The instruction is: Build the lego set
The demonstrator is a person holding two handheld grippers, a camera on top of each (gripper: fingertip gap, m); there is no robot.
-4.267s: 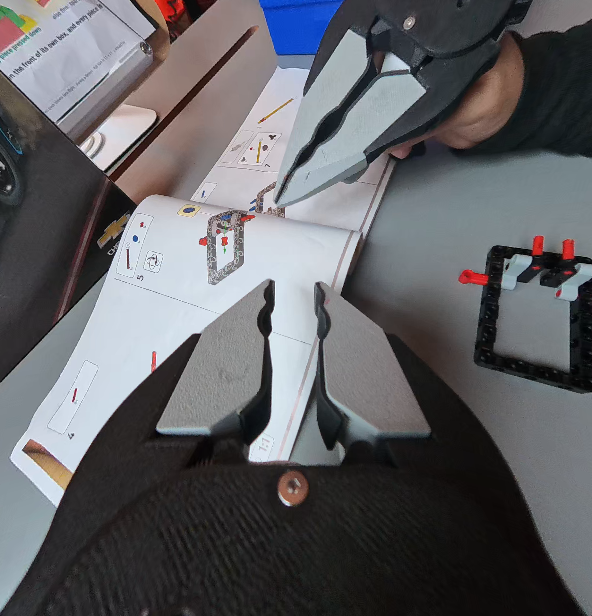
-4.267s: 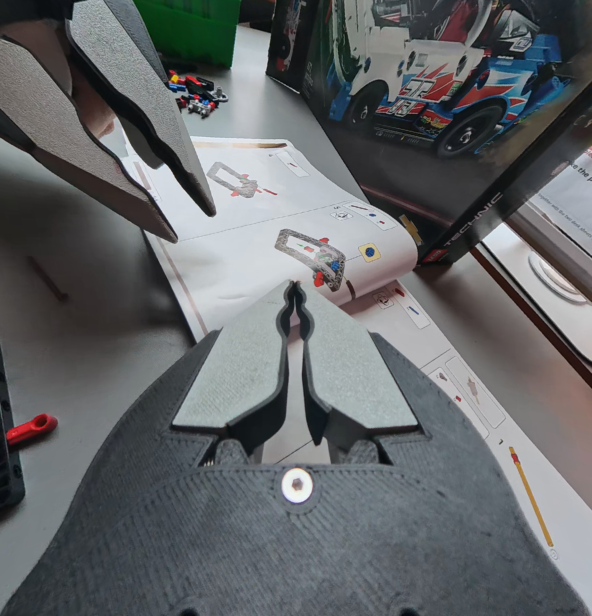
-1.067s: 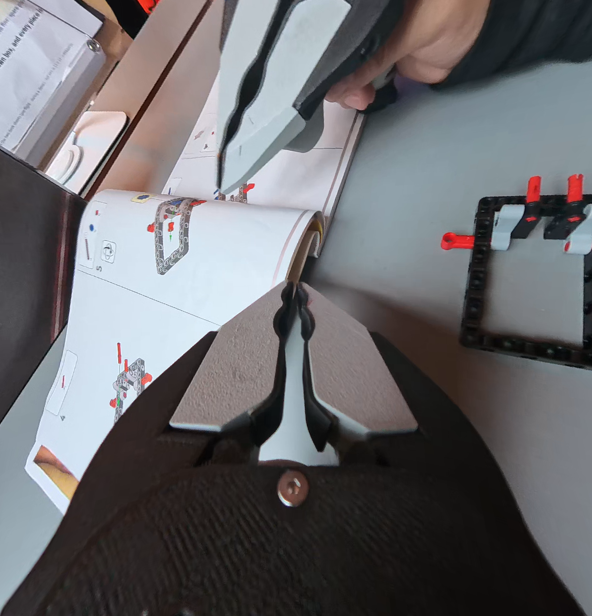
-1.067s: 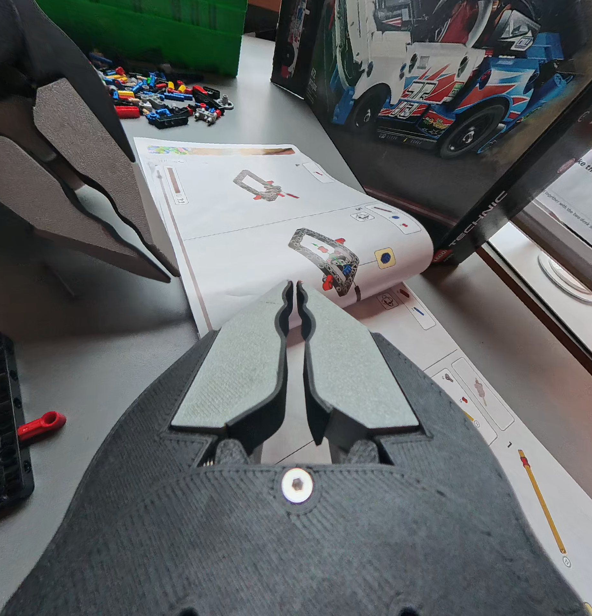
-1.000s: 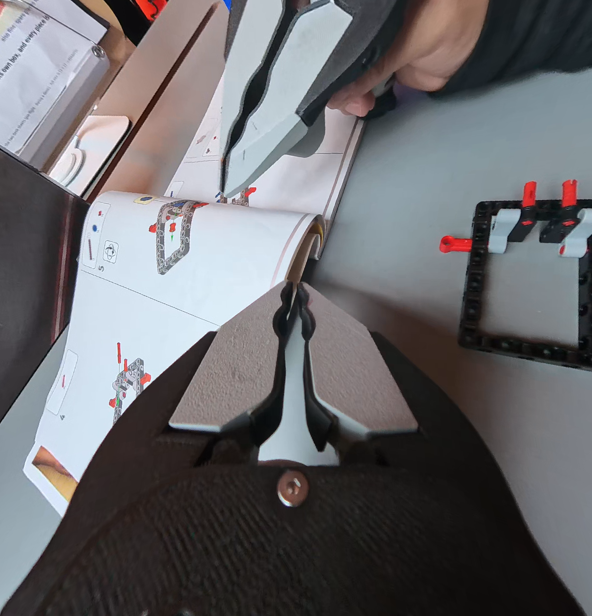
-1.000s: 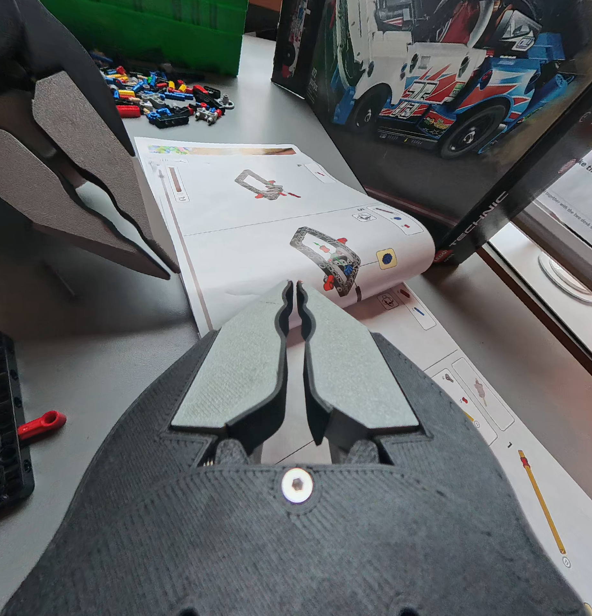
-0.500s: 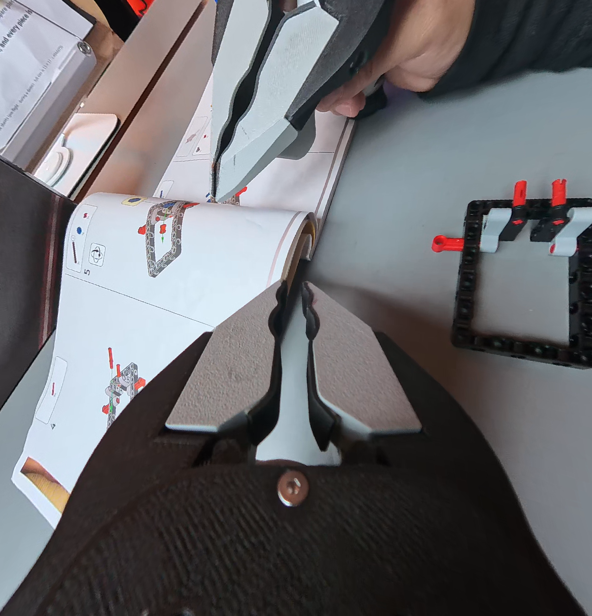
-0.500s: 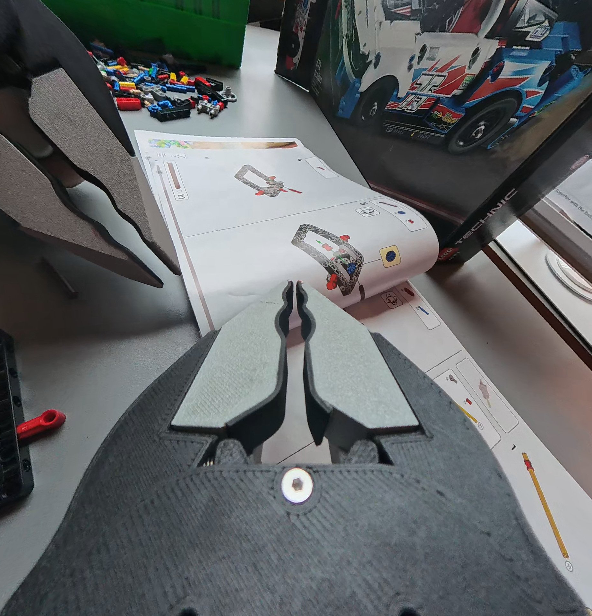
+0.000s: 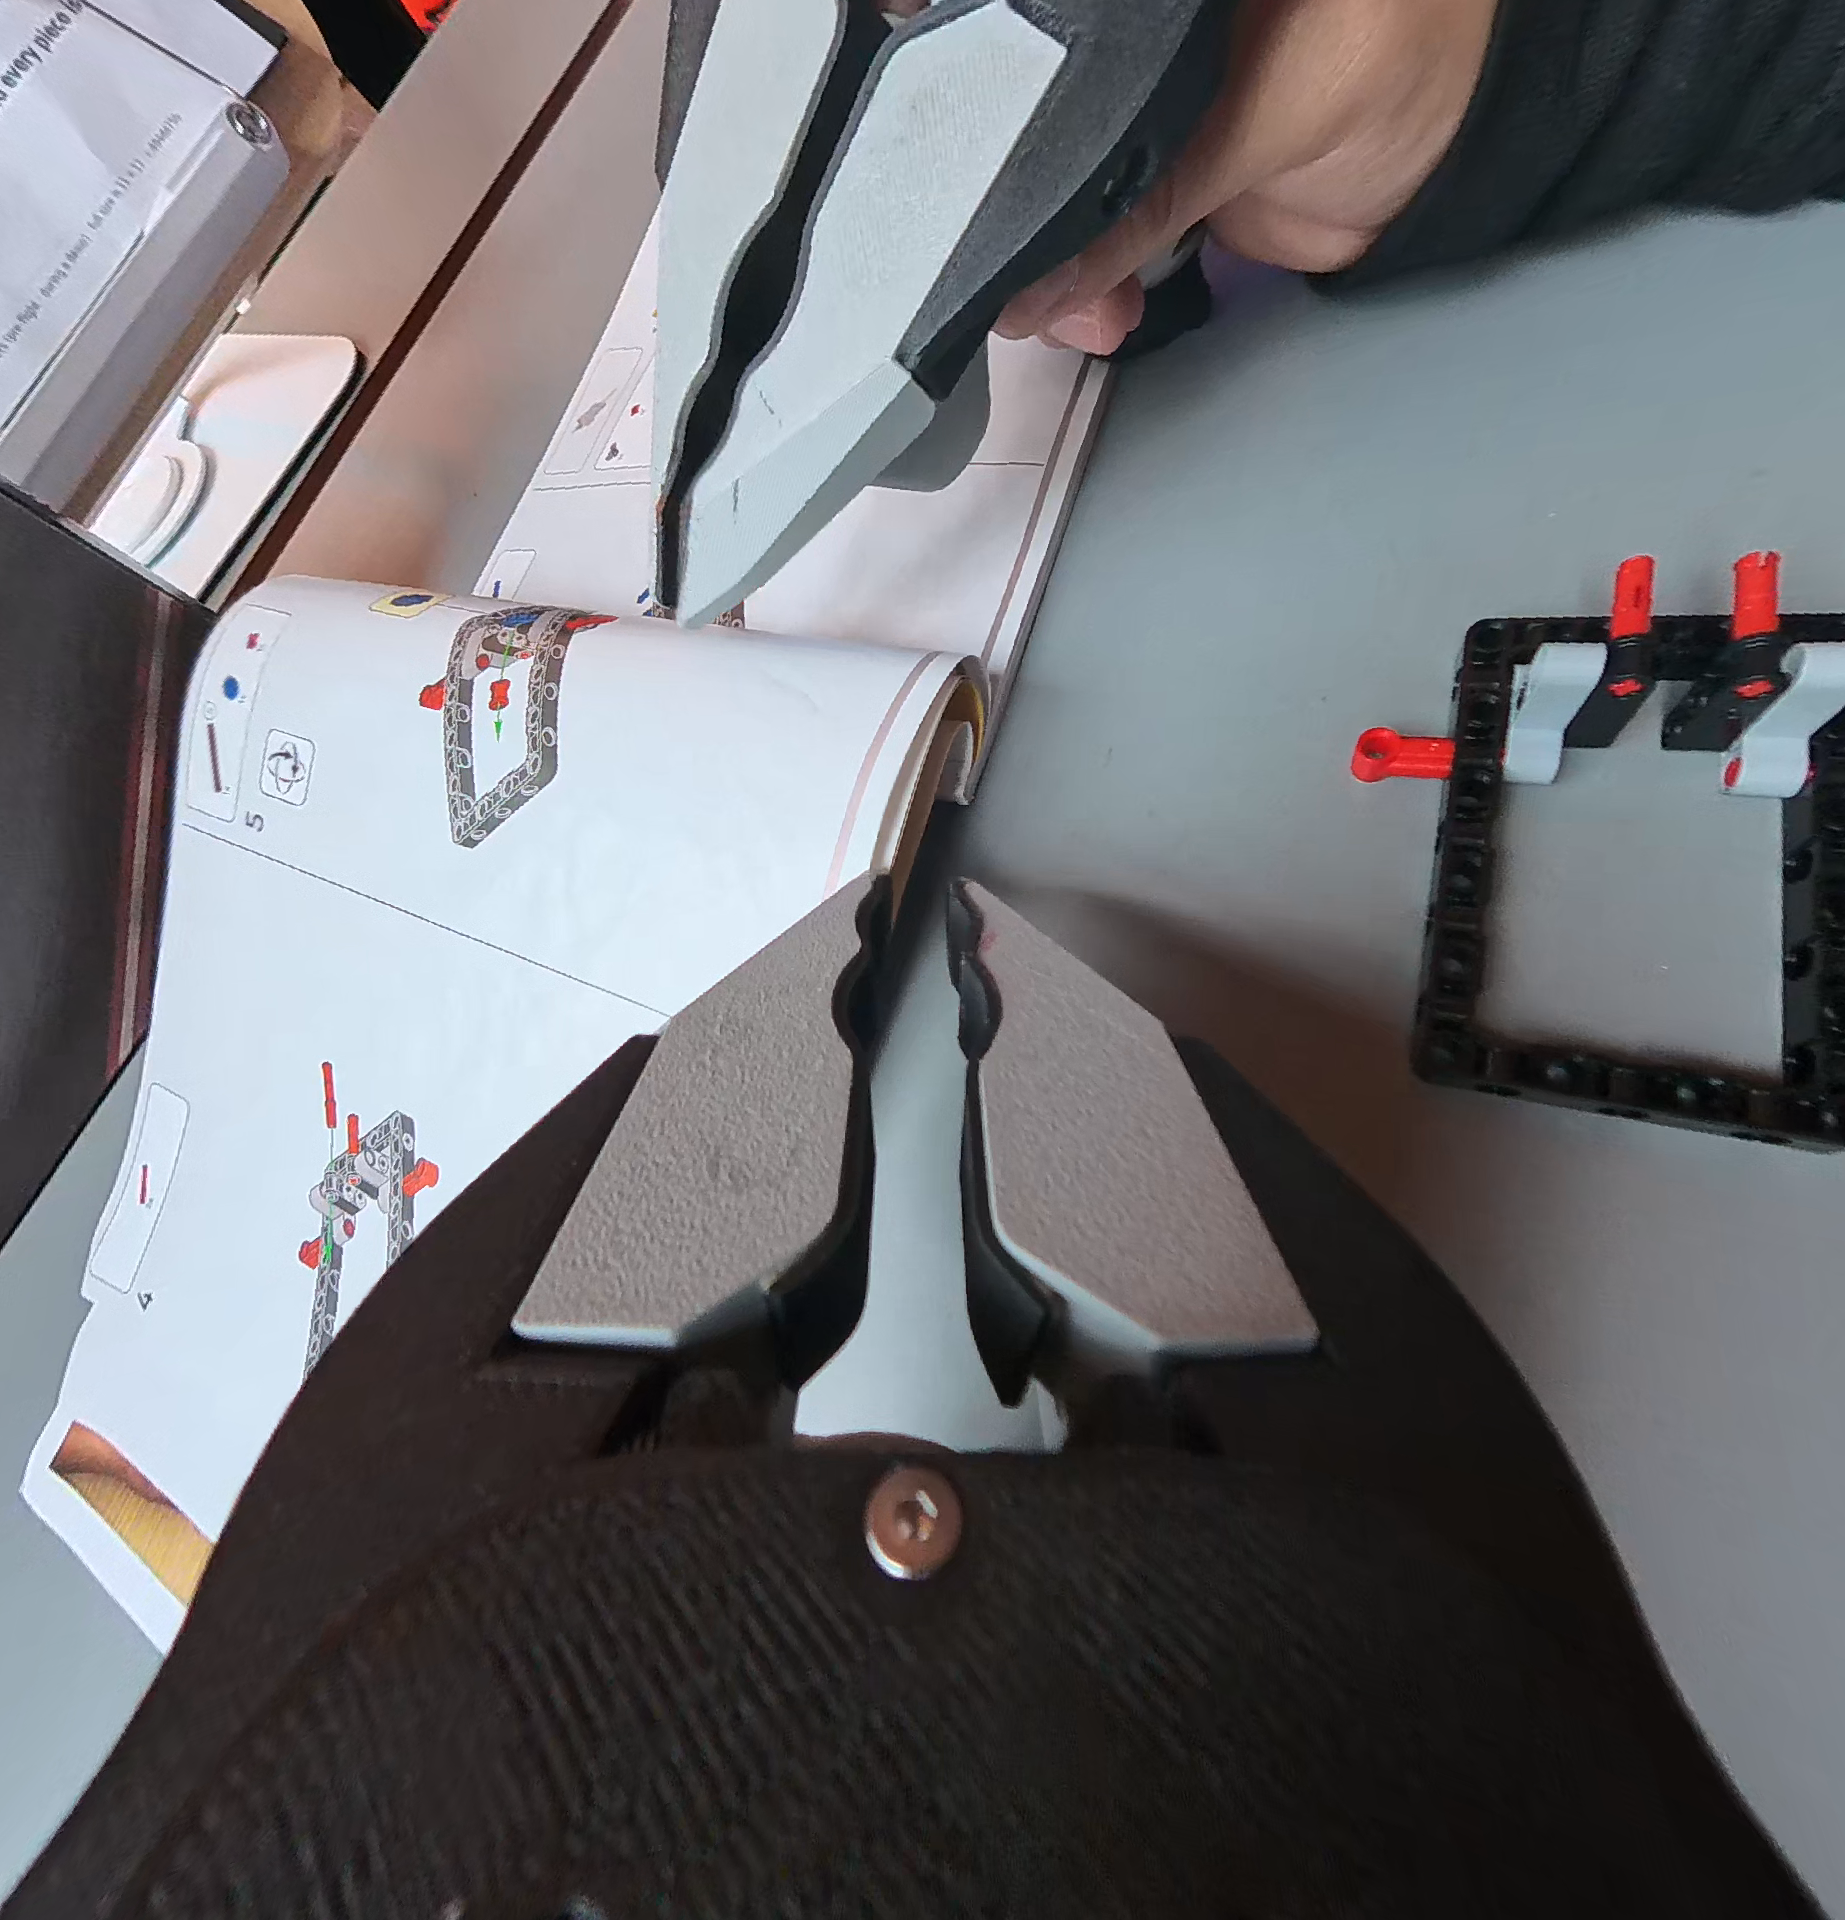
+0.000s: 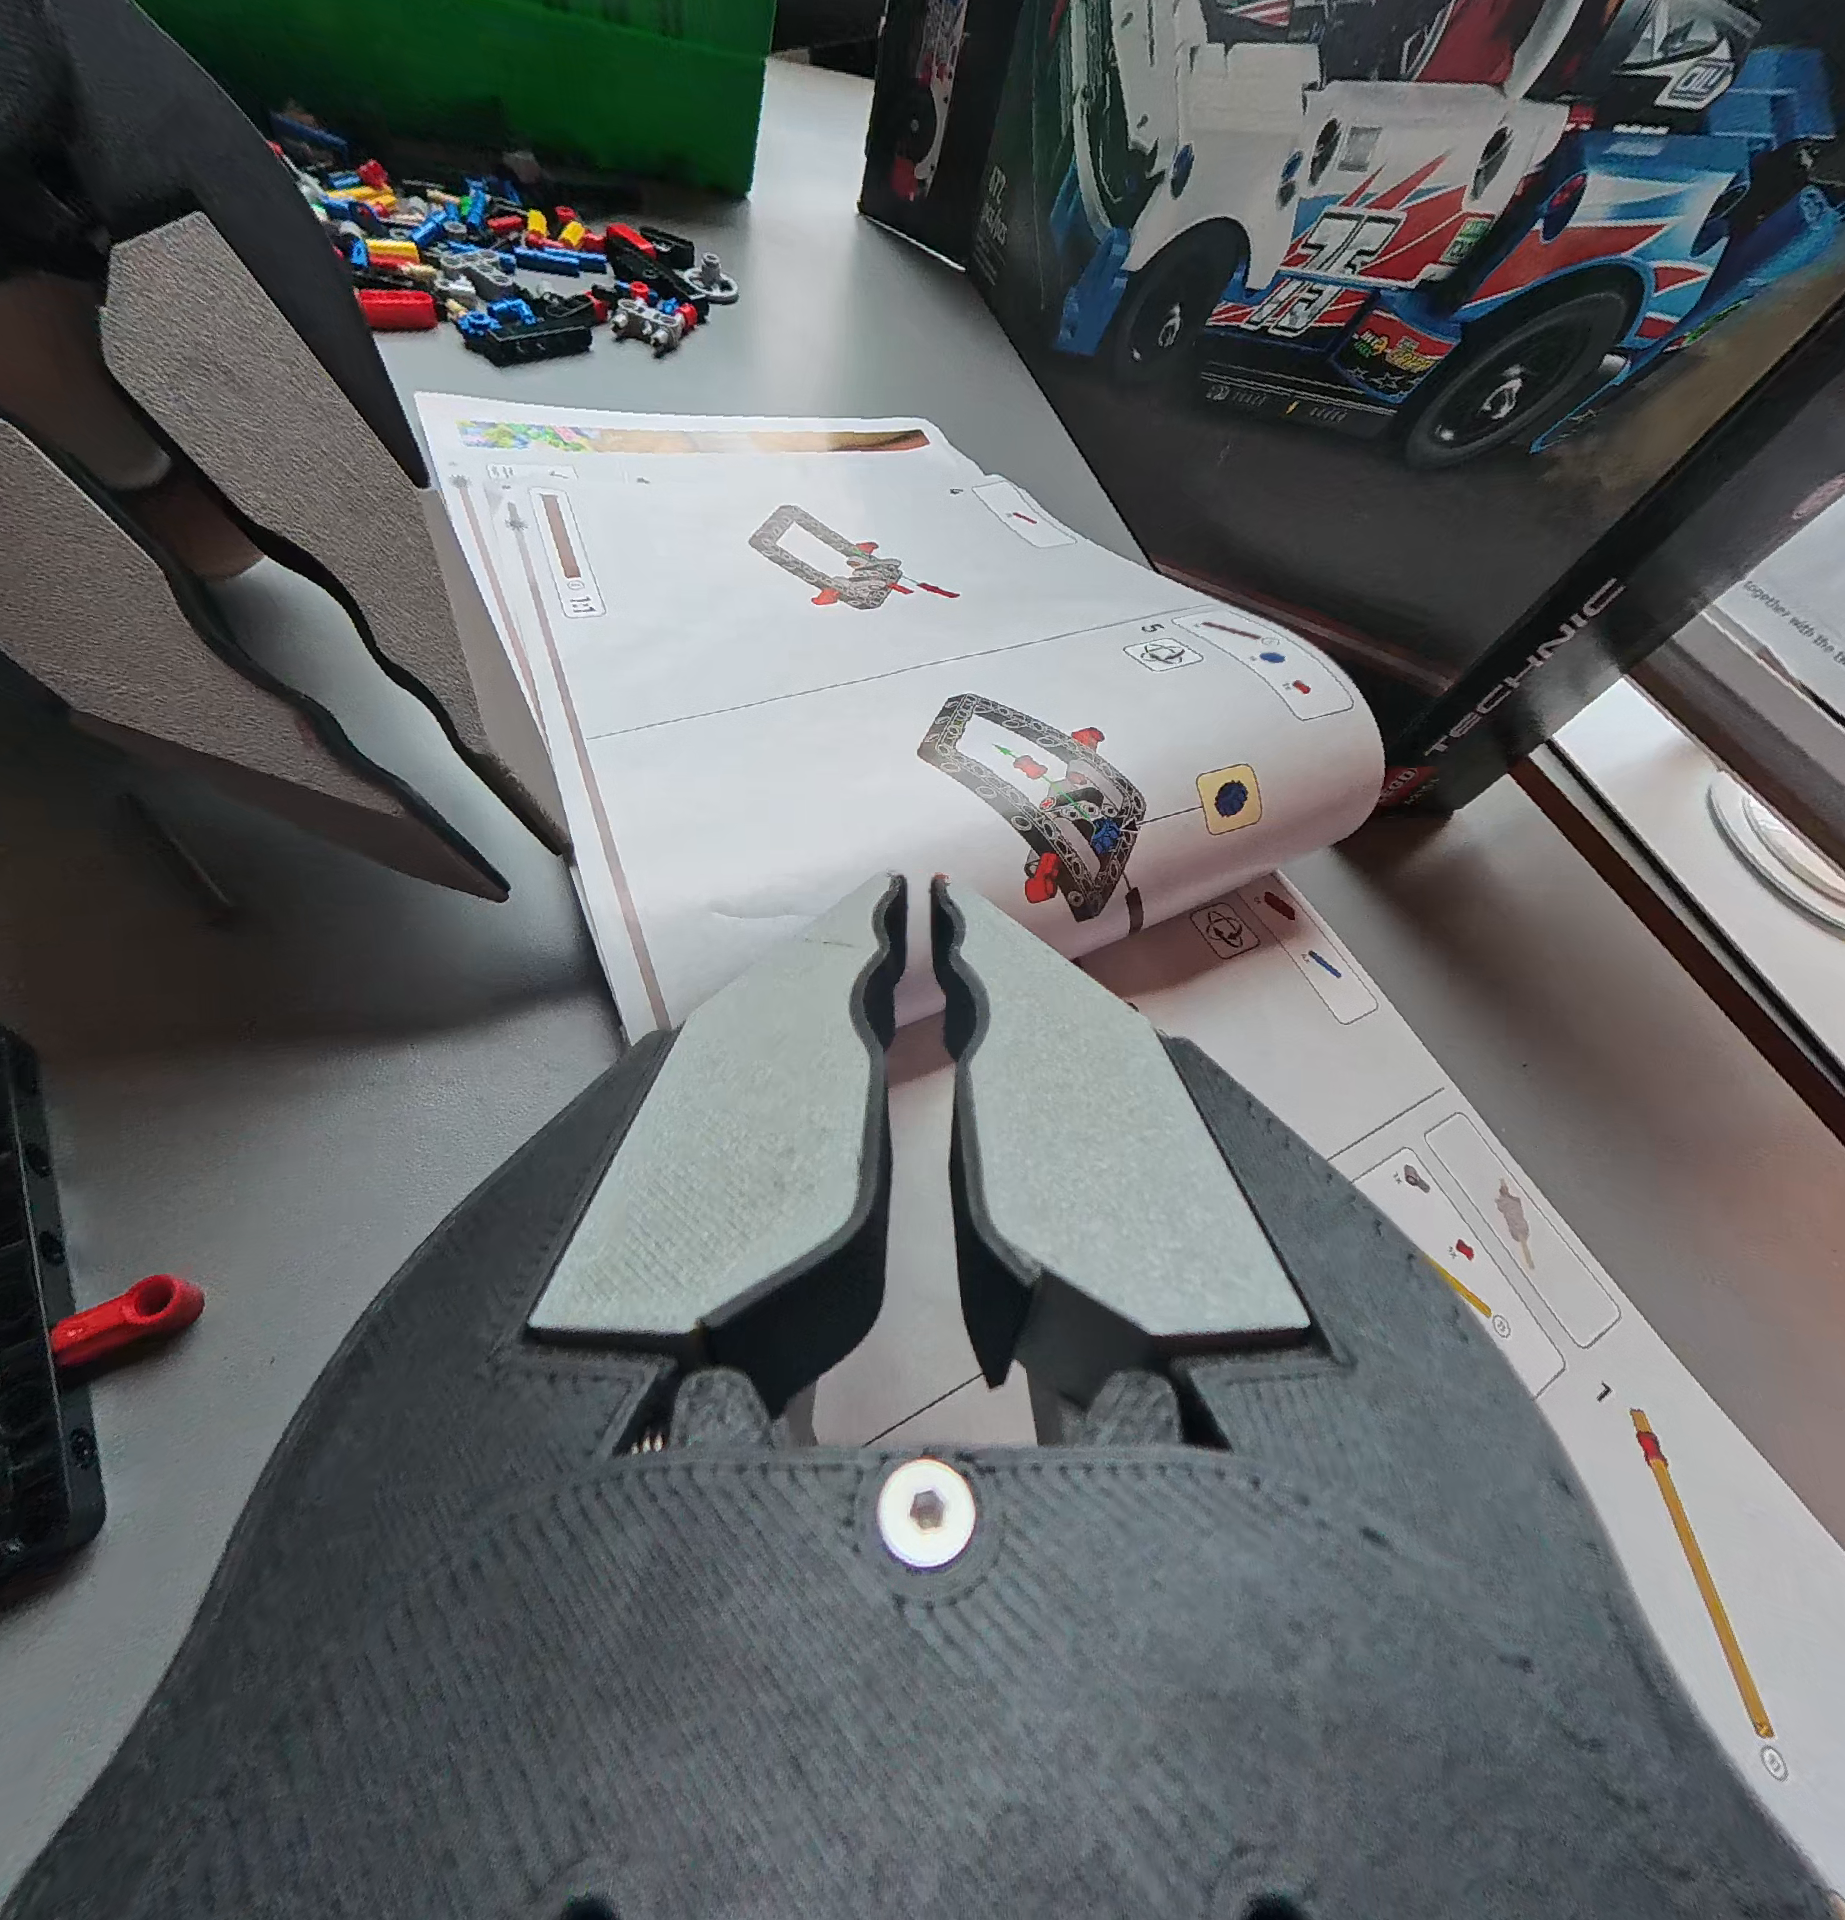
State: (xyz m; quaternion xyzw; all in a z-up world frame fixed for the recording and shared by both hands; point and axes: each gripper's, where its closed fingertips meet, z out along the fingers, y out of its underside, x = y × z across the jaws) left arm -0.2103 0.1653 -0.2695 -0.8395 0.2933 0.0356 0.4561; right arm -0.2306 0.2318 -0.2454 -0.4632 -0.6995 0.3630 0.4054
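Frame (image 9: pixel 1656 862) of black studless beams, flat on the grey table (image 9: pixel 1261 582) to the right of the open booklet (image 9: pixel 544 831) and well apart from it. Two pale grey connectors and black pieces sit along its far beam, with red pins standing out from that beam and one red pin projecting from its left side. Judged from its build, the frame is light, rigid and smooth-sided; the bare beams offer the firmest hold, whereas the projecting pins could pull loose or pivot if pinched. Loose parts (image 10: pixel 523 270) lie in a heap beyond the booklet, before a green bin (image 10: pixel 461 73); the set's box (image 10: pixel 1417 260) stands beside the booklet. Left gripper (image 9: pixel 913 888): jaws parted by a narrow gap, holding nothing, tips at the curled edge of the booklet's raised page. Right gripper (image 10: pixel 918 883): jaws almost closed with a slit between them, empty, tips over the lower page.
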